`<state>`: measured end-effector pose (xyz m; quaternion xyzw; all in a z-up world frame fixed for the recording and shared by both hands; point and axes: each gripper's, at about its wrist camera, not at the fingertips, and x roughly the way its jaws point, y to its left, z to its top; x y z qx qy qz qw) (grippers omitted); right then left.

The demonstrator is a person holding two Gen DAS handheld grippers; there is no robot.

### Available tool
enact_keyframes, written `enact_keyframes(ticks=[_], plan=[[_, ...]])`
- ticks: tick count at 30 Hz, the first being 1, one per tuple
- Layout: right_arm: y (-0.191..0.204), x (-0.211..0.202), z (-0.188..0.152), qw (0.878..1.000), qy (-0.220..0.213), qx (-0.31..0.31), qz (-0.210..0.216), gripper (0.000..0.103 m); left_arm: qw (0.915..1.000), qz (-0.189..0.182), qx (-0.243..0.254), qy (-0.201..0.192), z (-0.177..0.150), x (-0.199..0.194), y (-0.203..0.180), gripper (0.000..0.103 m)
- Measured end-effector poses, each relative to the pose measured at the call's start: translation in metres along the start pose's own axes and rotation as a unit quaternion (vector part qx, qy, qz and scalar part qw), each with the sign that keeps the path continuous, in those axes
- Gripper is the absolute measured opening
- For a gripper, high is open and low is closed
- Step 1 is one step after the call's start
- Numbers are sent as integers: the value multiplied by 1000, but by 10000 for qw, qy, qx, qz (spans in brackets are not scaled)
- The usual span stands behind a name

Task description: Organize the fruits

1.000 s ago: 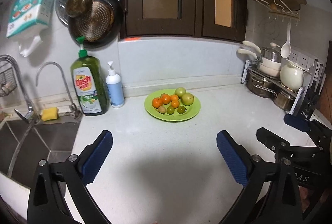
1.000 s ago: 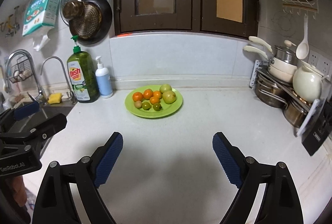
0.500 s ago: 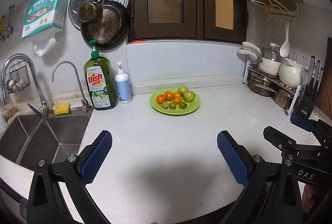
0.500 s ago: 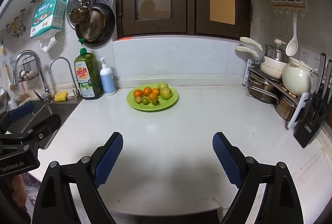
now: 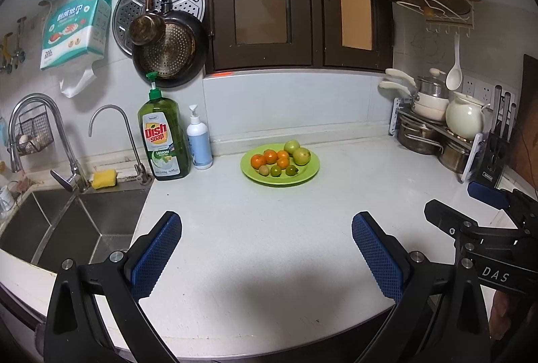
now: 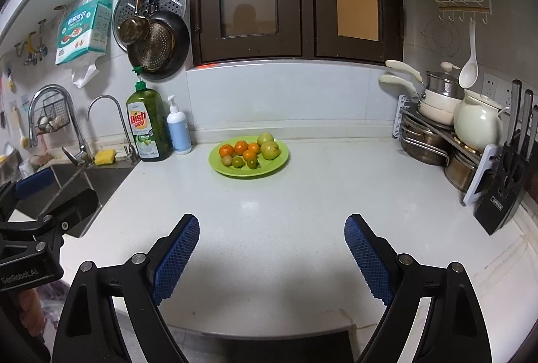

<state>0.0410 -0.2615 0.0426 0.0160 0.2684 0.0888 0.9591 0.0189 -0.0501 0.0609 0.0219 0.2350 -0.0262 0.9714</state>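
A: While both grippers hang over the near edge of the counter (image 5: 269,245), what's w/ the jaws?

B: Left gripper (image 5: 267,257) is spread wide, nothing btwn the blue pads. Right gripper (image 6: 271,257) same: wide apart, holding nothing. Each shows at the side of the other's view.

A: Fruit?

B: All on the green plate (image 6: 269,169), which sits toward the back of the counter, near the wall, well apart from both grippers. Approx 4 orange ones (image 6: 240,147) clustered left-center, 2 bigger pale green ones (image 6: 270,150) at the right/back, and 3 small ones (image 6: 238,162) along the front: 1 brownish, 2 dark green.

A: Around it?

B: Left of the plate: a white pump bottle (image 6: 179,131) just beside a big green dish soap bottle (image 6: 148,127). Past those, 2 taps, a yellow sponge (image 6: 105,156) and the sink (image 5: 67,228). Right side: rack w/ pots (image 6: 433,141), a cream kettle (image 6: 477,122), a knife block (image 6: 504,184). Pans (image 5: 168,50) hang on the wall above the soap.
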Motion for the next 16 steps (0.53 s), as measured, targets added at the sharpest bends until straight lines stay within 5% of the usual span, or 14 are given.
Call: enact_keyframes(ticks=[16], plan=[[-3,-7,0,10000,-35,-43,49,89,10000,4,-48,-33,-3,-7,0,103]])
